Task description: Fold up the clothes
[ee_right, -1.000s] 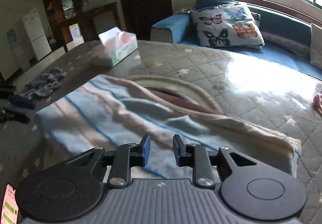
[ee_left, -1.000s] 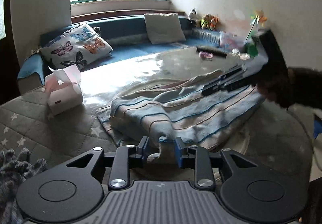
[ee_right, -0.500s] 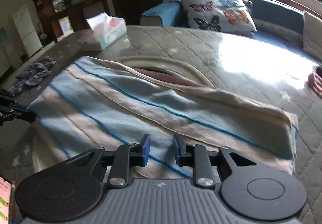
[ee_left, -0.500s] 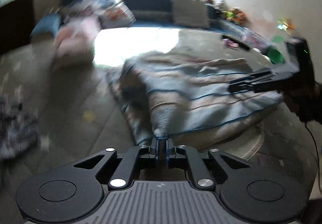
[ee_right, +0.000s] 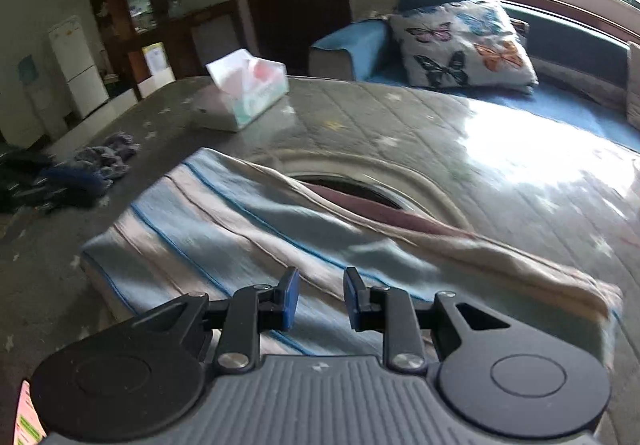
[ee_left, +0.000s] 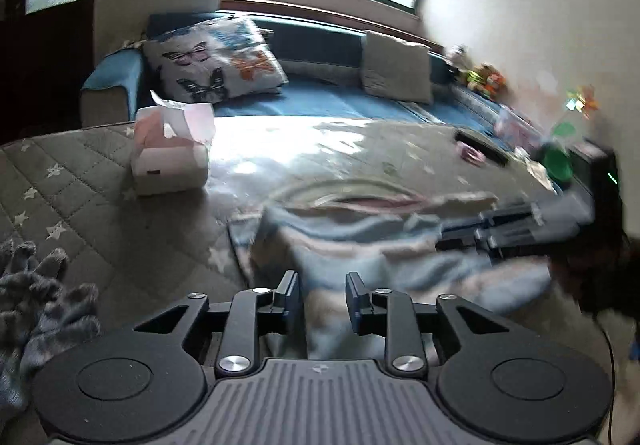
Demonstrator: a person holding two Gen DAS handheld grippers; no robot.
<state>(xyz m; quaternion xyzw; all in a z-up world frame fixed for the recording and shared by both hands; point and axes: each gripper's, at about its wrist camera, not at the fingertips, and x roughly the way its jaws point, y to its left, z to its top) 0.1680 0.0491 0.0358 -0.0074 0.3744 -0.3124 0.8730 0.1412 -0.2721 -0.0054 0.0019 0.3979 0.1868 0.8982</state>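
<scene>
With the left hand-held gripper (ee_left: 322, 295) just reopened astride the striped jumper (ee_right: 256, 237) and the right hand-held gripper (ee_right: 318, 295) parted, empty, smooth the fold flat before regrasping.

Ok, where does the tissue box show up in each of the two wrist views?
Left wrist: the tissue box is left of centre, on the quilted mat, beyond the striped garment.
Right wrist: the tissue box is upper left of centre, at the far edge of the mat.
Shared landmark: the butterfly pillow, behind the box in both.
</scene>
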